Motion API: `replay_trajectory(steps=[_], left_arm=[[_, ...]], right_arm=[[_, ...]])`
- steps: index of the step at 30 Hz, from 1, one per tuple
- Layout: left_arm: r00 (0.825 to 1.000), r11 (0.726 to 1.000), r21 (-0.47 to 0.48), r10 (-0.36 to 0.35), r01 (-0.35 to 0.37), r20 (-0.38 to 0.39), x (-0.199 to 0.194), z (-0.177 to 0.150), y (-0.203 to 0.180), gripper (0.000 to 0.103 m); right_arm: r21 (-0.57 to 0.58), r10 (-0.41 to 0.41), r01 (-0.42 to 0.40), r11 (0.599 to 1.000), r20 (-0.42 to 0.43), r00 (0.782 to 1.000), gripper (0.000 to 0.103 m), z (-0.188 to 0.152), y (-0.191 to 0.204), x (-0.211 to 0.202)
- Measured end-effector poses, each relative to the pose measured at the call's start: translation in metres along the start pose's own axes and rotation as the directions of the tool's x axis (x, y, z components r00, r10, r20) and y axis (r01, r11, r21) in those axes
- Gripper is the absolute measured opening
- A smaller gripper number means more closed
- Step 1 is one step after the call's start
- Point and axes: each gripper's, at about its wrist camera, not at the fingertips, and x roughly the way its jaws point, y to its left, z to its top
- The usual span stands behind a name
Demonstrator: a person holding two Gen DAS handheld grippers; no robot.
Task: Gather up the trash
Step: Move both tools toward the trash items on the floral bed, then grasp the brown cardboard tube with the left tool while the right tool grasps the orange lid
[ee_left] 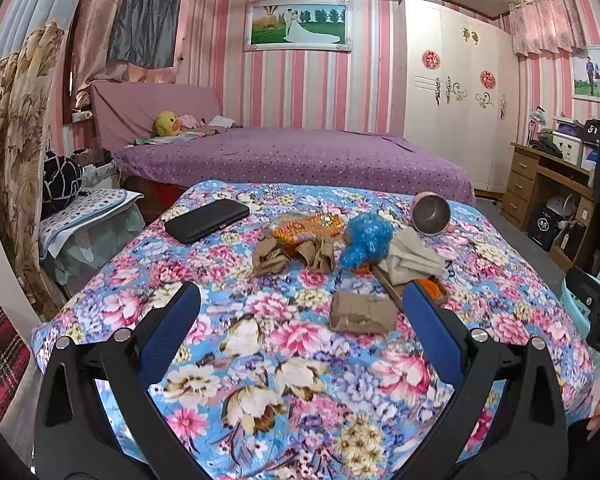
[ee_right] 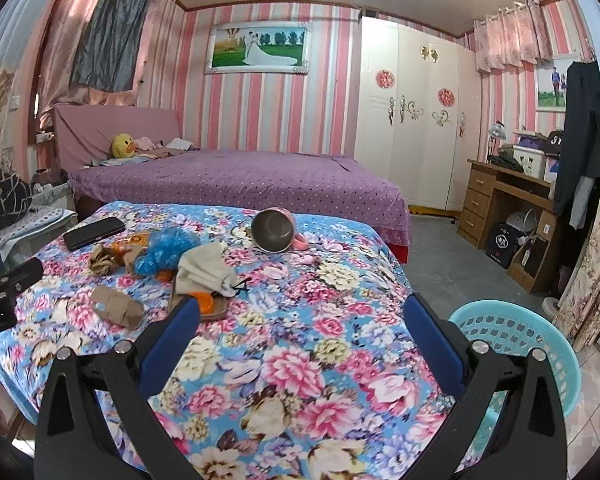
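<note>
left wrist view. left gripper (ee_left: 300,292) held over the near part of a floral bedspread (ee_left: 300,396), jaws spread wide, nothing between them. crumpled brown paper wad (ee_left: 362,314) lies just ahead, nearer the right blue finger (ee_left: 434,330), not touching it. further in, toward the middle of the spread: brown crumpled wrapper pieces (ee_left: 294,256) under an orange snack packet (ee_left: 308,230), a blue fuzzy ball (ee_left: 366,240) just right of them, a grey cloth (ee_left: 410,258) right of that, partly over an orange-and-brown flat item (ee_left: 436,290). black case (ee_left: 207,220) near the far left edge. metal cup (ee_left: 432,212) on its side near the far right edge, mouth facing the camera. part of the other gripper shows at the right border.

right wrist view. right gripper (ee_right: 302,306) over the near right part of the floral bedspread (ee_right: 320,380), jaws wide apart, empty. turquoise basket (ee_right: 516,336) stands on the floor off the right edge of the spread, behind the right finger. the brown paper wad (ee_right: 118,306) lies toward the left edge; grey cloth (ee_right: 204,270) and orange-and-brown flat item (ee_right: 208,304) sit just beyond the left finger (ee_right: 172,336). blue fuzzy ball (ee_right: 162,250), orange snack packet (ee_right: 132,242), and black case (ee_right: 94,232) toward the far left corner. metal cup (ee_right: 274,230) tipped over near the far edge.
</note>
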Motion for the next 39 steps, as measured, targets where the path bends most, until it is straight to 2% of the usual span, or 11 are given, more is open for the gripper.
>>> replay_trajectory(steps=[7,13,18,22,25,28,39], left_arm=[[0.999,0.999,0.042,-0.021,0.02,0.025,0.009,0.022,-0.013,0.098],[0.999,0.998,0.047,-0.035,0.034,0.028,0.022,0.034,-0.021,0.098],[1.0,0.998,0.051,-0.028,0.028,0.002,0.036,0.024,-0.021,0.098],[0.999,0.999,0.049,-0.016,0.018,-0.039,0.05,0.012,-0.018,0.098],[0.998,0.999,0.05,-0.009,0.012,-0.055,0.054,0.007,-0.014,0.098],[0.998,0.999,0.053,0.014,-0.011,-0.06,0.055,0.002,-0.011,0.098],[0.995,1.0,0.027,0.006,-0.003,-0.103,0.068,-0.01,-0.005,0.098]], right_arm=[[0.012,-0.019,0.019,1.0,0.027,0.999,0.099,0.025,-0.011,0.005],[0.007,-0.03,0.03,1.0,0.026,0.999,0.099,0.037,-0.013,0.027],[0.003,-0.025,0.025,1.0,0.014,1.0,0.099,0.02,-0.014,0.043],[0.016,0.006,-0.006,1.0,-0.045,0.999,0.099,0.006,-0.015,0.059],[-0.011,-0.032,0.032,0.999,-0.055,0.998,0.099,0.0,-0.013,0.065],[-0.007,-0.022,0.022,1.0,-0.079,0.997,0.099,-0.005,-0.014,0.069],[-0.01,-0.065,0.065,0.998,-0.082,0.994,0.099,-0.007,-0.02,0.07]])
